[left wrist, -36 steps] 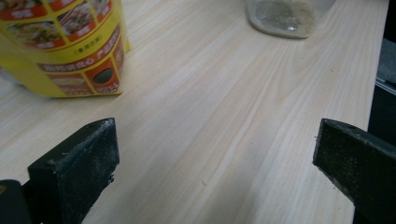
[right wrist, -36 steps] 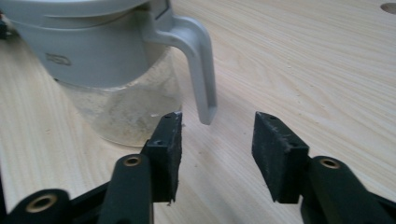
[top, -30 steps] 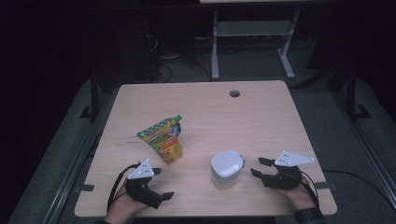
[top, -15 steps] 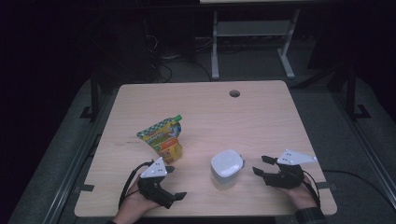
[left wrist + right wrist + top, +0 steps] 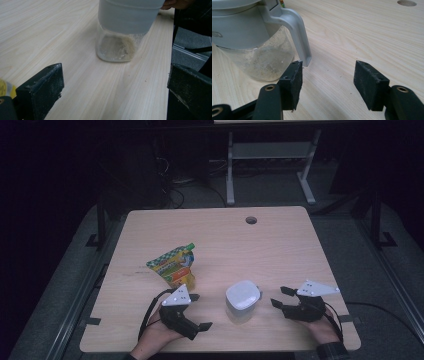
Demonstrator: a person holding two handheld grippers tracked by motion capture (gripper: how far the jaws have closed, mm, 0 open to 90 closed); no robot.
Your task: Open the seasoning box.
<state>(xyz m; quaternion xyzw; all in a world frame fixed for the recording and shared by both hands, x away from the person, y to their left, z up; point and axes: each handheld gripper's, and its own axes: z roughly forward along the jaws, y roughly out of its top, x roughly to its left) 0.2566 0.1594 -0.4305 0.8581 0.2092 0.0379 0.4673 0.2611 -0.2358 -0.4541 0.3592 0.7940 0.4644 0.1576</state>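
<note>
Both my grippers, left (image 5: 196,311) and right (image 5: 280,297), sit open and empty flanking the jug (image 5: 242,299) at the table's (image 5: 280,245) near edge; it looks light, rigid, slick glass, so I'd pinch its handle (image 5: 298,32).

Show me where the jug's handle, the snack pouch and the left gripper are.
jug handle (image 5: 298,30), right gripper view, on its grey curved grip
snack pouch (image 5: 173,265), high view, on its printed front
left gripper (image 5: 198,311), high view, midway between its fingers
</note>
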